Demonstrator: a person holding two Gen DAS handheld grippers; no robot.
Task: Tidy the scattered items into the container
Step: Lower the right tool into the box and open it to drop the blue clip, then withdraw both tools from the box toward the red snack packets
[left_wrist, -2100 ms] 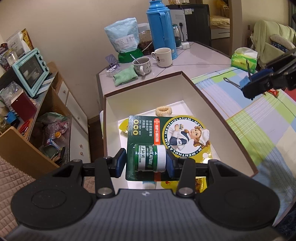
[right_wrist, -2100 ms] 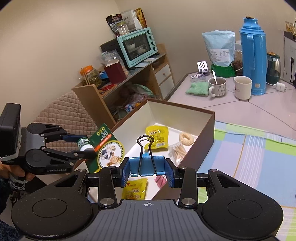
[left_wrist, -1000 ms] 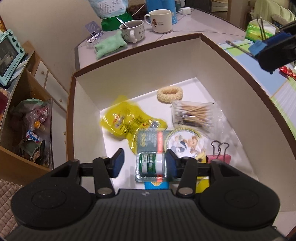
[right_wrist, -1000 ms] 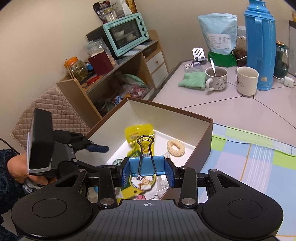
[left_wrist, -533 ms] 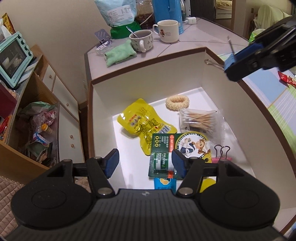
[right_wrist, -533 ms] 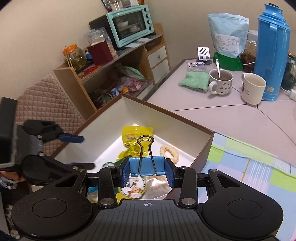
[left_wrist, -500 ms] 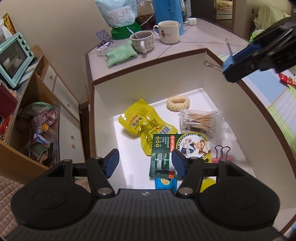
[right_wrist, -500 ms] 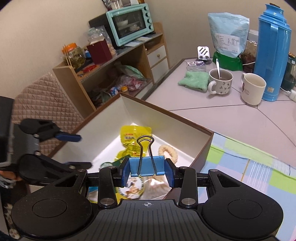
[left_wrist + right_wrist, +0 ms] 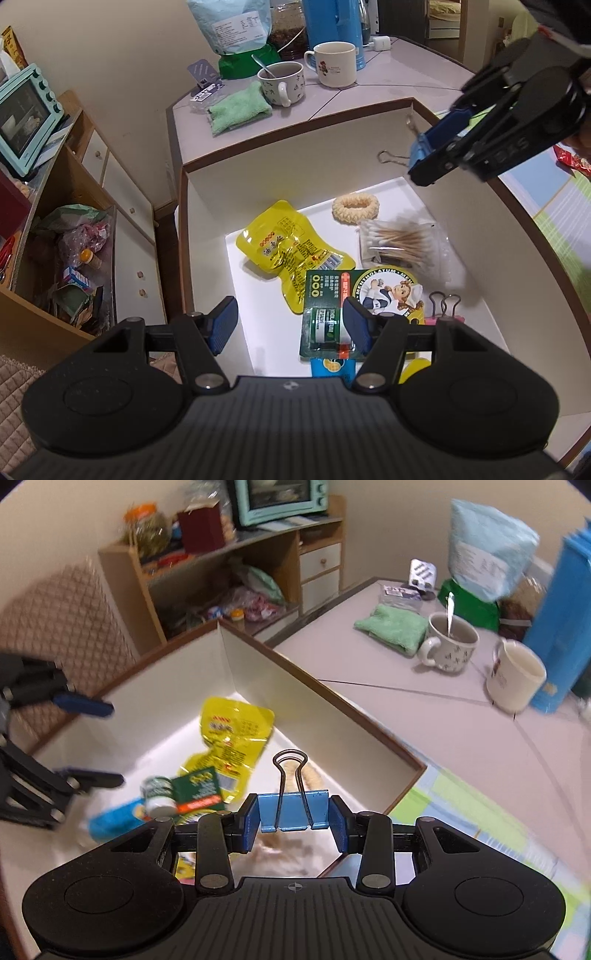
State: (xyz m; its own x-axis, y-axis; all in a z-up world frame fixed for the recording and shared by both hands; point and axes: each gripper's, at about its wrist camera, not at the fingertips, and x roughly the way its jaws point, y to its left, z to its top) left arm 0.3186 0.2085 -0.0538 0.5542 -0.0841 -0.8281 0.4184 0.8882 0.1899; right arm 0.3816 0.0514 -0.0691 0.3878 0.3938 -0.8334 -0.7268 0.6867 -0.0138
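A brown box with white walls (image 9: 295,136) holds a green lip balm card (image 9: 327,291), a yellow snack pouch (image 9: 284,251), a ring (image 9: 355,208), a bag of cotton swabs (image 9: 402,247) and a pink binder clip (image 9: 445,306). My left gripper (image 9: 290,325) stands open above the box's near end, the card just beside its right finger. My right gripper (image 9: 293,827) is shut on a blue binder clip (image 9: 293,814) and hovers over the box's far right corner (image 9: 417,766). From the left wrist, the right gripper (image 9: 430,158) shows at the upper right.
Beyond the box, on the grey counter, are two mugs (image 9: 282,83) (image 9: 336,62), a green cloth (image 9: 238,112) and a blue flask (image 9: 328,18). A checked cloth (image 9: 554,206) lies right of the box. A shelf with a mint oven (image 9: 22,118) stands on the left.
My left gripper let go of the lip balm card, which now lies in the box, and opened wide. The right gripper carried the blue clip in over the box's corner.
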